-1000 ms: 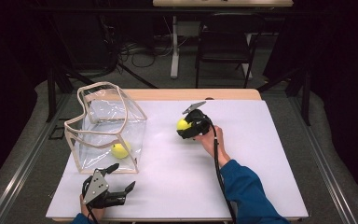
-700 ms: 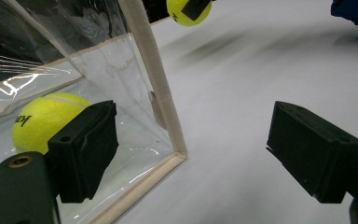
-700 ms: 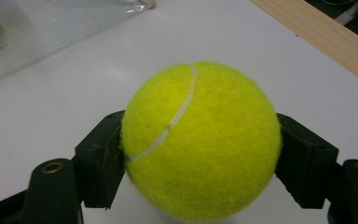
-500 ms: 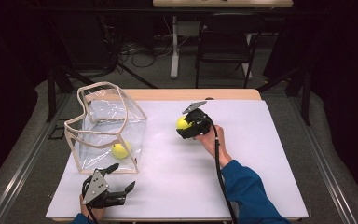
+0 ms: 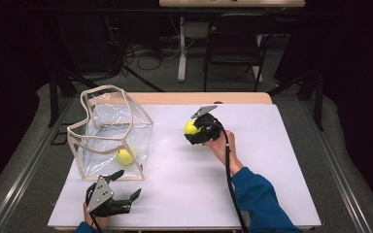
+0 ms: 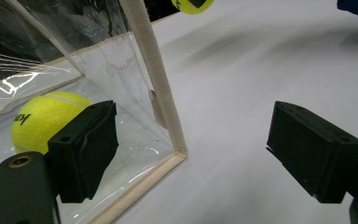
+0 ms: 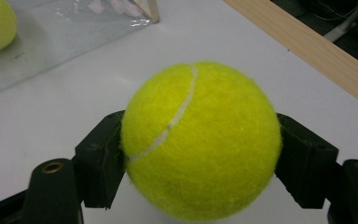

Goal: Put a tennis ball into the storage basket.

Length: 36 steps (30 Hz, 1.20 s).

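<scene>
From the high view, a tennis ball (image 5: pixel 191 127) is seen clamped in the right claw (image 5: pixel 194 130), held over the middle of the white counter (image 5: pixel 272 160), well apart from the clear bag (image 5: pixel 111 131) at the left. A second ball (image 5: pixel 125 156) is already lodged inside that bag. The left claw (image 5: pixel 126 187) is parked near the counter's front edge, just beside the bag, jaws spread and nothing gripped. The step in hand is judged to be the carry; a sweep across to the bag's open top is called for next, then a release.

In the left gripper view, the jaws are shown wide apart, the bag's cream-trimmed corner (image 6: pixel 161 100) framed between them, the second ball (image 6: pixel 44 119) glimpsed through the plastic.

In the right gripper view, the held ball (image 7: pixel 200 140) is pinched from both sides: bright yellow felt, fuzzy, one pale seam curving across it.
</scene>
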### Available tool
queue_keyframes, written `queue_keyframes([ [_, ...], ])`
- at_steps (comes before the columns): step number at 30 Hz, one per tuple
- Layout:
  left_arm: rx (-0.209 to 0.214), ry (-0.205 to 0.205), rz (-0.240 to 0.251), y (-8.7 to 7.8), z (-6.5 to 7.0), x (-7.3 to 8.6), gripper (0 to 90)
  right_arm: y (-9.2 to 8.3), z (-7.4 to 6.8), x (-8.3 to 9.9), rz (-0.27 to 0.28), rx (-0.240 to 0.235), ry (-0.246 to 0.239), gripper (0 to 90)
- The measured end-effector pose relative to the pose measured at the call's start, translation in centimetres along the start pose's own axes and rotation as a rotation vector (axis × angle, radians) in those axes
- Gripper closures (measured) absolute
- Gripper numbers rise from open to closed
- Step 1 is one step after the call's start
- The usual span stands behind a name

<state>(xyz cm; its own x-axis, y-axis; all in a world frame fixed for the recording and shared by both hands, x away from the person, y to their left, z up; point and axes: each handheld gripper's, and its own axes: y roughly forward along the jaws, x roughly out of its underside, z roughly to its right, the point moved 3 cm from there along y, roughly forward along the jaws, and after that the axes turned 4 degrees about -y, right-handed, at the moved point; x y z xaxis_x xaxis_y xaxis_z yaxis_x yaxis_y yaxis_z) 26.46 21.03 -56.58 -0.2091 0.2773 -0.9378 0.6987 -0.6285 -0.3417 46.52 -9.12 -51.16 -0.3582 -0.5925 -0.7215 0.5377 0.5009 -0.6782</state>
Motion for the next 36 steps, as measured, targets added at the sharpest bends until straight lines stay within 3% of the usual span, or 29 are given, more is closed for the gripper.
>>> queue_keyframes([
  [36,0.001,0.001,-0.003,0.0,0.0,0.0,15.8,-2.4,-0.7,-1.1,0.052,0.001,-0.037,25.3],
])
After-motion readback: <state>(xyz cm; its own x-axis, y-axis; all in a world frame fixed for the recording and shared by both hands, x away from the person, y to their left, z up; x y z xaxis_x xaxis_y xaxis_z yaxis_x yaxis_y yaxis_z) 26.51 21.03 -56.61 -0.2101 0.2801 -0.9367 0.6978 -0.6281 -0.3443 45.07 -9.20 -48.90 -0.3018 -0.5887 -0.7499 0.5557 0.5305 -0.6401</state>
